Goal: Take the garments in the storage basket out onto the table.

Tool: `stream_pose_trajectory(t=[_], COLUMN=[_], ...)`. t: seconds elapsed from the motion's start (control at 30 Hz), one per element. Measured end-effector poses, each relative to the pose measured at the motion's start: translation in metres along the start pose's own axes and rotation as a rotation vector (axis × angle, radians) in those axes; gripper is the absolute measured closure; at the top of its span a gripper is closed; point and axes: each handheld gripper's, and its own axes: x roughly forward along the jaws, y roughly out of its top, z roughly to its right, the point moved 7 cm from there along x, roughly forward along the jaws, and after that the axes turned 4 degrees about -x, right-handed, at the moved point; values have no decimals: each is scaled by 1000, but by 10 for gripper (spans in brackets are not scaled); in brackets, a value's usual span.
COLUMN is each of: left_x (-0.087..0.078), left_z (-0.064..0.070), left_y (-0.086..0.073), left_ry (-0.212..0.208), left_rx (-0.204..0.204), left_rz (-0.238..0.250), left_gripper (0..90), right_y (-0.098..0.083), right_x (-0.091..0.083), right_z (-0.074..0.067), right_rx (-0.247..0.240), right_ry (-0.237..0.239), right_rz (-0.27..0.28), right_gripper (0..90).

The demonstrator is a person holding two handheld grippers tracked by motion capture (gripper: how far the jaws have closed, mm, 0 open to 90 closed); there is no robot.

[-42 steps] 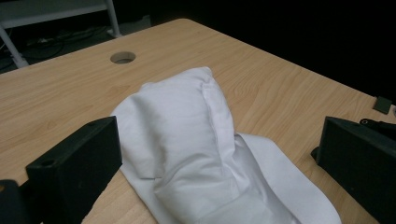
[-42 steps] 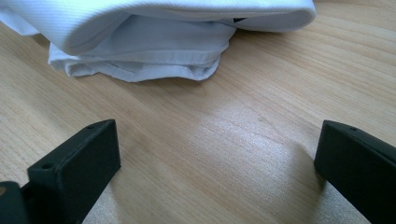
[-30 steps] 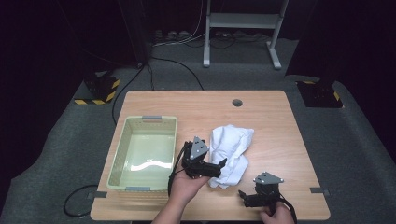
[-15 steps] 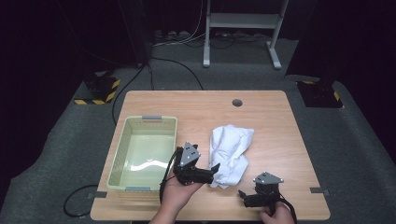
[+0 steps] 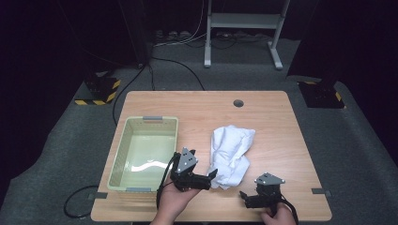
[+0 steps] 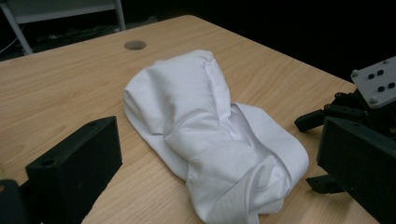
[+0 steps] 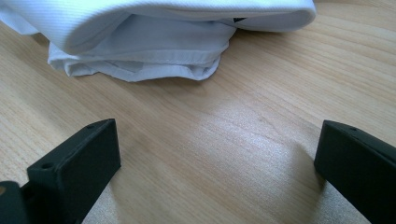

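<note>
Since the earlier frames the left tongs [image 5: 212, 174] have drawn back toward the near edge of the counter [image 5: 277, 122] and now sit just off the near-left end of the white cloth [image 5: 231, 153]; the right tongs [image 5: 243, 195] have stayed put at the near edge.

The cloth lies crumpled in a loose heap a little right of the counter's middle, stretching from about 12 o'clock down to 6 o'clock, with its nearer end bunched and folded over. In the left gripper view the cloth [image 6: 215, 135] lies between and beyond the two black jaws, which stand wide apart with nothing in them; whether a jaw tip touches the cloth I cannot tell. The other tongs [image 6: 322, 140] show at the right of that view, just beside the cloth's end.

In the right gripper view the jaws are likewise spread wide over bare wood, holding nothing, and the hemmed edge of the cloth [image 7: 140, 51] lies ahead of them at 12 o'clock, apart from both jaws.

A pale green basket [image 5: 123, 143] stands at 9 o'clock from the cloth, near it but not touching, along the counter's left side. A round hole [image 5: 238, 102] is set in the counter at its far edge, at 12 o'clock from the cloth.

No brand, label or writing can be read on the cloth, the basket or the tongs.
</note>
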Motion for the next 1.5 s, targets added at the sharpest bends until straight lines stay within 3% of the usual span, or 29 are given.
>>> stream_pose_trajectory(t=[0.43,0.63,0.93,1.1,1.27,1.5], left_x=[16,22,25,23,22,20], left_z=[11,13,11,10,9,10], left_y=[-33,-55,-96,-114,-119,-120], left_ry=[-22,-26,10,38,73,81], left_rx=[2,10,68,133,205,219], left_rz=[-40,-93,-197,-248,-288,-285], left_gripper=[3,4,3,5,5,7], right_y=[0,0,0,0,0,0], right_x=[0,0,0,0,0,0], right_z=[0,0,0,0,0,0], right_rx=[0,0,0,0,-2,-2], right_ry=[0,0,0,0,2,1], right_rz=[0,0,0,0,0,-1], right_gripper=[0,0,0,0,0,0])
